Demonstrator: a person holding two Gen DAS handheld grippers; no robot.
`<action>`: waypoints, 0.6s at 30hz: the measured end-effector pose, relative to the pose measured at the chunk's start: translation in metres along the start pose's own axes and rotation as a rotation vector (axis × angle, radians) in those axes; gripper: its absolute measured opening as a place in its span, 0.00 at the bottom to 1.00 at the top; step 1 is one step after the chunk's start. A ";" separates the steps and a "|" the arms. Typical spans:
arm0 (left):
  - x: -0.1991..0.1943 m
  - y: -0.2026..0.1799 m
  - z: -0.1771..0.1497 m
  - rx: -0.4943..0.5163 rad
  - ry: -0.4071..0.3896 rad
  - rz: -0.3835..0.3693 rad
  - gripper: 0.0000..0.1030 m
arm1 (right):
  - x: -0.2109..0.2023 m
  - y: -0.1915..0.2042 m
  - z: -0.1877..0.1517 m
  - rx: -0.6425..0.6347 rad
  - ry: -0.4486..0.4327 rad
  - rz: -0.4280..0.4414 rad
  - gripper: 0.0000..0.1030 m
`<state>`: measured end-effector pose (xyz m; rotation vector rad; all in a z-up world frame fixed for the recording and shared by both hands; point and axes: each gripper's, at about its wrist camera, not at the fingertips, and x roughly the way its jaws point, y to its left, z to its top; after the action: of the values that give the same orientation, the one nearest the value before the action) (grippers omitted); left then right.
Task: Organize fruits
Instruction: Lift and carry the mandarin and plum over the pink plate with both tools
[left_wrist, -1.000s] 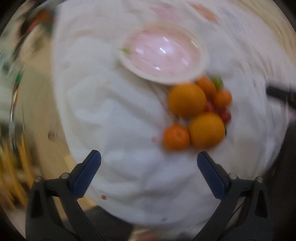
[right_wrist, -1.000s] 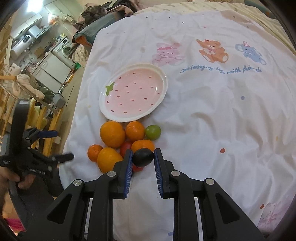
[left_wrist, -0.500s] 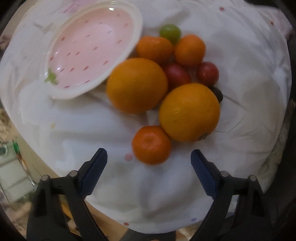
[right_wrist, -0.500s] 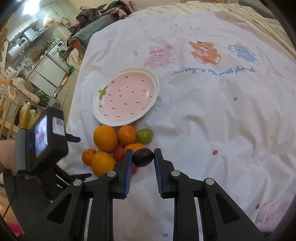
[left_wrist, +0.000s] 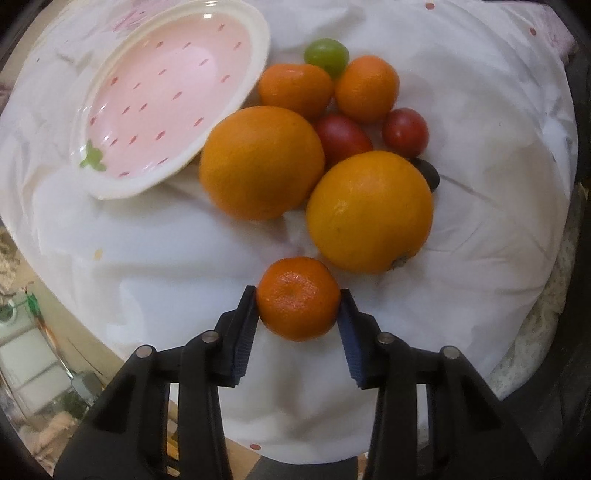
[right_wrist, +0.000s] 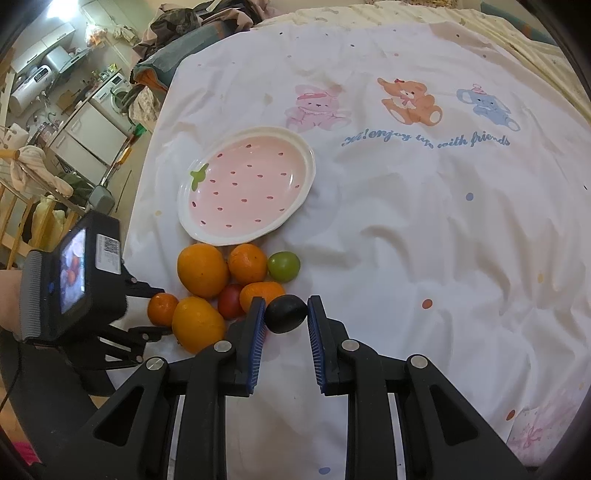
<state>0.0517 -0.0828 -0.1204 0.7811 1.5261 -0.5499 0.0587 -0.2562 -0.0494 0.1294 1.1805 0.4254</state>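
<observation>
- Left tool (left_wrist: 298, 301) closing around small mandarin (left_wrist: 298, 298), pads at both sides, aimed straight down for a clean lift.
- Right tool (right_wrist: 286, 314) clamped on dark fruit (right_wrist: 285, 313), beside the pile.
- Strawberry plate (right_wrist: 308, 162) empty, likely the destination.

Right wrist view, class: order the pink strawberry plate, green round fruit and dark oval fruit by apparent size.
1. Pink strawberry plate, clearly largest.
2/3. Dark oval fruit and green round fruit look alike; the dark one sits nearer the camera, so unranked.
</observation>
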 end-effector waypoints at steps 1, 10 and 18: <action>-0.003 0.002 -0.002 -0.015 -0.007 -0.001 0.37 | 0.000 0.000 0.000 -0.001 -0.001 0.000 0.24; -0.037 0.037 -0.013 -0.291 -0.132 0.000 0.37 | -0.006 0.003 -0.001 -0.006 -0.019 0.007 0.24; -0.059 0.053 -0.031 -0.597 -0.285 -0.024 0.37 | -0.012 0.002 -0.001 0.002 -0.036 0.010 0.24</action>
<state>0.0707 -0.0346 -0.0528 0.2114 1.3305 -0.1874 0.0532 -0.2589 -0.0385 0.1446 1.1455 0.4290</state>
